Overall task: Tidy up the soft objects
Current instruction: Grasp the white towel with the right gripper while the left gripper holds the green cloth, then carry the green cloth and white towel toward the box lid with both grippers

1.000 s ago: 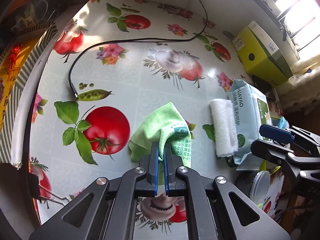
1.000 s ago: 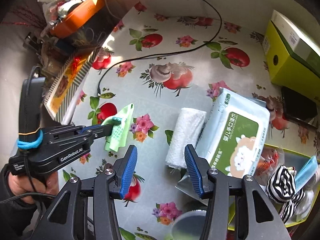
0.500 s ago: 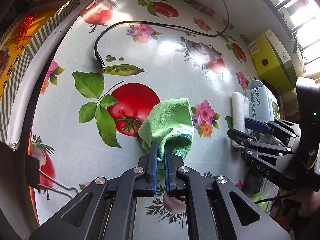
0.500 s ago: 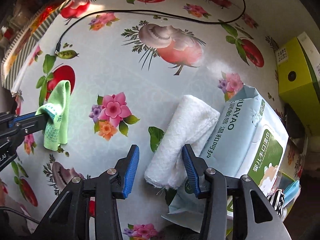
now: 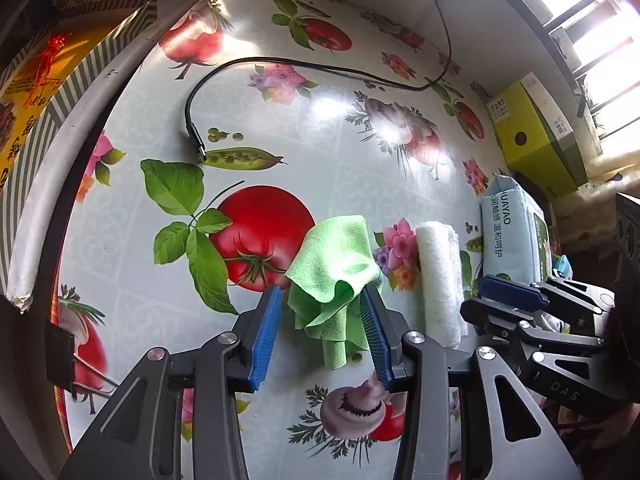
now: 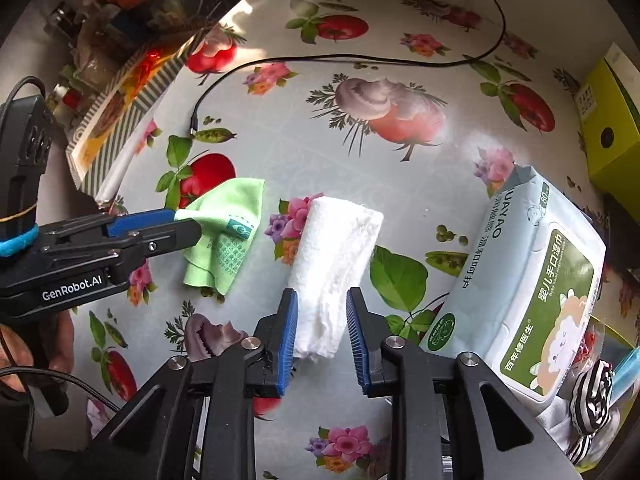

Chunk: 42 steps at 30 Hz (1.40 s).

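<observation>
A crumpled green cloth lies on the flowered tablecloth between the open jaws of my left gripper; it also shows in the right wrist view. A rolled white towel lies beside it, and my right gripper is open with its blue pads on either side of the roll's near end. The towel also shows in the left wrist view. A pale blue wet-wipes pack lies to the right of the towel.
A black cable crosses the far part of the table. A yellow-green box stands at the far right. A bin with striped cloth sits at the right edge. A striped tray lies at the left.
My left gripper has opened and let go of the green cloth, which now rests on the table. My right gripper has moved in over the white towel's near end.
</observation>
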Motion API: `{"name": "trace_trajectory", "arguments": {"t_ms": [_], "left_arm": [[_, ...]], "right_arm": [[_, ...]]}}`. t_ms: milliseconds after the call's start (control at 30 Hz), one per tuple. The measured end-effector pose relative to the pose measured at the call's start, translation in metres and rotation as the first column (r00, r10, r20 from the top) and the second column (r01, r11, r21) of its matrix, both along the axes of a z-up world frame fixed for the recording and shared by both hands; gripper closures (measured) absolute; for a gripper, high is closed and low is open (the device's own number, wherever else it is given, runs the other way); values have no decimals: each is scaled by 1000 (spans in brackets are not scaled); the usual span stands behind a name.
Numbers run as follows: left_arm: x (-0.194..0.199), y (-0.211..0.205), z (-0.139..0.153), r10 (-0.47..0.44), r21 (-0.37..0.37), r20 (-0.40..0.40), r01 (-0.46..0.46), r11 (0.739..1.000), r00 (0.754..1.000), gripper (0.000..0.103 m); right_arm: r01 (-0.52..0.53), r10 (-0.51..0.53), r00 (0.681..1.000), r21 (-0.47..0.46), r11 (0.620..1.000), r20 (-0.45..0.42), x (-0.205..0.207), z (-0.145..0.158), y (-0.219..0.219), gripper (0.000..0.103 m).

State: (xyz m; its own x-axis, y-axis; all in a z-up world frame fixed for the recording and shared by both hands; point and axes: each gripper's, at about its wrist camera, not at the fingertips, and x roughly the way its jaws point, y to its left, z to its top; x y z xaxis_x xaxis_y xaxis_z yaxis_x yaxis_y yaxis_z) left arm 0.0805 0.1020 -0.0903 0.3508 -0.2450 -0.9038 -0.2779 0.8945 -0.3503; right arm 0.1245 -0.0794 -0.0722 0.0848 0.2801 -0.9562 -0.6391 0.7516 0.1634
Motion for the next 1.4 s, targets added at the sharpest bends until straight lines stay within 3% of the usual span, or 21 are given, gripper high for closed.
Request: {"name": "trace_trajectory", "arguments": {"t_ms": [267,333,367,500,533,567,600,700,1067,1400], "left_arm": [[11,-12,-13,-35,29,-27,36,999,999,60],[12,-14,-14,-37,40,-27,38,998,999,60],[13,-14,-13,-35,46,-29,36,998,999,60],[14,-21,-13,-44,96,-43,48,994,998,62],[14,-22,-13,-43,96,-45,47,994,998,67],[13,-23,-14,-44,90,-54,48,995,998,83],[13,-23,-15,-45,81,-61,50,995,997,90],[10,-23,-14,-46,67,-61,50,997,997,94],[-8,-42,21,-78,35,-10,79,996,997,95],[-20,-80,63,-169,36,50,168,985,984,95]], "right_arm": [[12,-13,999,-23,1000,-36,-4,-24,20,63],[4,-5,1000,-21,1000,-26,-4,-25,23,68],[1,-1,1000,-21,1000,-27,-5,-25,23,79],[-17,17,1000,-17,1000,-10,-8,-22,24,85],[-16,16,1000,-13,1000,-11,-7,-21,24,86],[-14,14,1000,-8,1000,-12,-7,-19,22,87],[-10,10,1000,-5,1000,-10,-7,-17,19,87],[4,-3,1000,15,1000,-7,-7,-9,9,87],[44,-45,999,115,992,2,-26,32,-23,87],[121,-127,992,192,974,21,-54,66,-73,87]]}}
